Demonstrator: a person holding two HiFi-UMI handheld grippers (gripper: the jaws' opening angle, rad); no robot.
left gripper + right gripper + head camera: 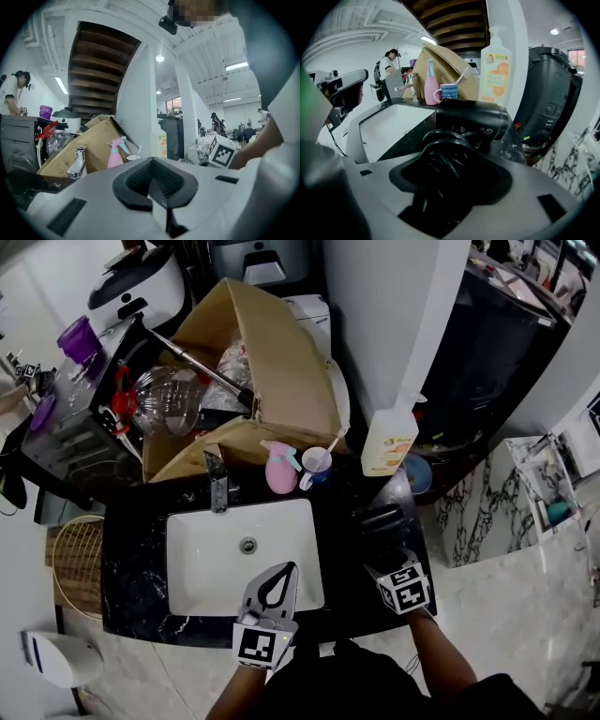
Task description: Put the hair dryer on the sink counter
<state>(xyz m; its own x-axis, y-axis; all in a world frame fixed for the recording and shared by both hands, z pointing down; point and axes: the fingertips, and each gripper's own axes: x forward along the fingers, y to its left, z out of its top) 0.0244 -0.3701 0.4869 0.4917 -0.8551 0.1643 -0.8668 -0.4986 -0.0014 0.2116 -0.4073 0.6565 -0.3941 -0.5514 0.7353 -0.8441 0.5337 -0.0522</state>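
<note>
The black hair dryer [382, 521] [471, 119] is over the dark marble sink counter [131, 549], just right of the white basin [202, 568]. I cannot tell whether it rests on the stone. My right gripper [387, 555] [445, 187] is shut on the hair dryer's handle end, and its coiled black cord fills the space between the jaws. My left gripper [284, 576] [157, 187] hovers at the basin's front edge with its jaws shut and nothing in them.
Behind the basin stand a chrome faucet [218, 491], a pink spray bottle [279, 468], a blue cup [316, 465] and a white soap bottle [388, 442] [496, 70]. An open cardboard box [272, 362] sits behind them, and a wicker basket [77, 563] stands left of the counter.
</note>
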